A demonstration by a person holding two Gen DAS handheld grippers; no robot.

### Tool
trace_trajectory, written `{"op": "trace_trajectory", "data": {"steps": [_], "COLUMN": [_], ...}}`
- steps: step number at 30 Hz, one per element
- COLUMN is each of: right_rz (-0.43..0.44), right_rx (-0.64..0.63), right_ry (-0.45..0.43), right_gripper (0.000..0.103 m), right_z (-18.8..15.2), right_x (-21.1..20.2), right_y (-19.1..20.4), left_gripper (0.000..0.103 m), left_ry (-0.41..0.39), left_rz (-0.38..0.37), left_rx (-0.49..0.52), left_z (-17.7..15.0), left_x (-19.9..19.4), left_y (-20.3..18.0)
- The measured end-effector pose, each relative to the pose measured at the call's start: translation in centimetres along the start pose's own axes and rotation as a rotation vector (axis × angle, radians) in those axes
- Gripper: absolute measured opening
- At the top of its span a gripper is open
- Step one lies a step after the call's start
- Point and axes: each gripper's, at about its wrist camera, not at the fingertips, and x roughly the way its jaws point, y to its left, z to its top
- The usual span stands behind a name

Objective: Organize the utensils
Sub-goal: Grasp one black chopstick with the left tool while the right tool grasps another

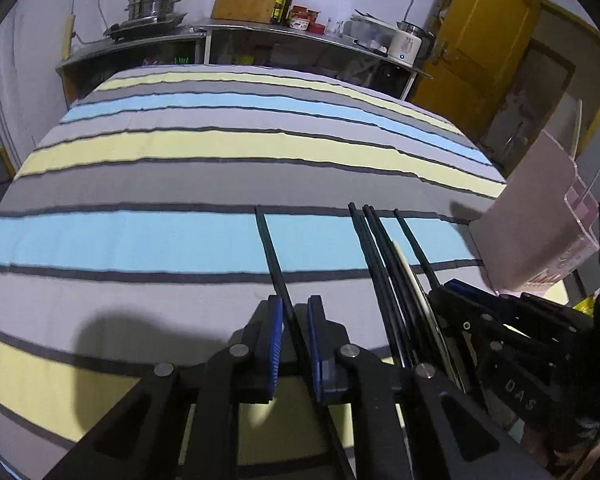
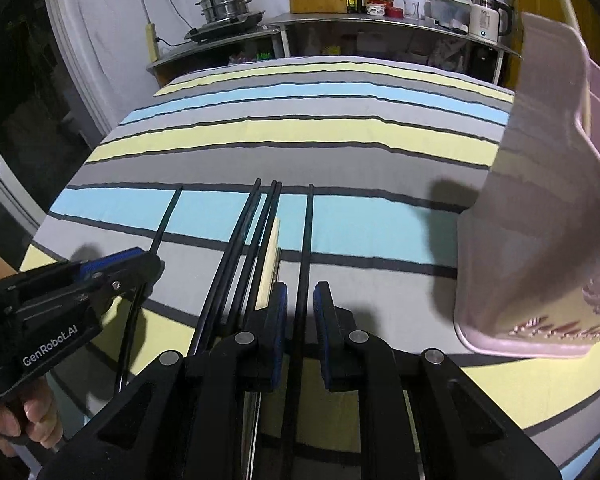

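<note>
Several black chopsticks lie lengthwise on the striped cloth. My left gripper [image 1: 294, 312] straddles one lone black chopstick [image 1: 268, 246], jaws slightly apart around it; it also shows in the right wrist view [image 2: 147, 258] over that chopstick [image 2: 167, 216]. My right gripper [image 2: 300, 300] straddles another single black chopstick [image 2: 308, 232], jaws slightly apart; it also shows in the left wrist view [image 1: 454, 285]. Between them lies a bundle of black chopsticks [image 2: 251, 224] with a pale wooden utensil [image 2: 271, 256]. A pink utensil holder [image 2: 548, 208] stands at the right.
The table is covered by a striped cloth [image 1: 179, 184]. Behind it a steel shelf [image 1: 235, 28] carries a steamer pot [image 1: 153, 0], bottles, jars and a white kettle [image 1: 406, 42]. A yellow door [image 1: 472, 40] is at the back right.
</note>
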Motion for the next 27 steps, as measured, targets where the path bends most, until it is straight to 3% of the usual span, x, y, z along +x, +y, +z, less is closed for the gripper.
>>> {"op": "trace_trajectory", "data": {"steps": [5, 12, 27], "right_rz": [-0.004, 0.043, 0.092], "right_rx": [-0.01, 0.013, 0.053], "right_ry": [0.008, -0.011, -0.132], "right_gripper": [0.006, 0.006, 0.005], "right_z": [0.3, 0.3, 0.2], "right_x": [0.2, -1.2, -8.3], "right_y": [0.2, -0.3, -1.0], "left_gripper": [0.012, 0.007, 0.005], "left_ry": [0.009, 0.016, -0.121], "left_rz": [0.019, -0.014, -0.125], "left_rx": [0.007, -0.025, 0.014], "left_z": [1.0, 0.9, 1.0], "left_x": [0.7, 0.3, -9.1], "left_y": [-0.3, 0.1, -2.1]}}
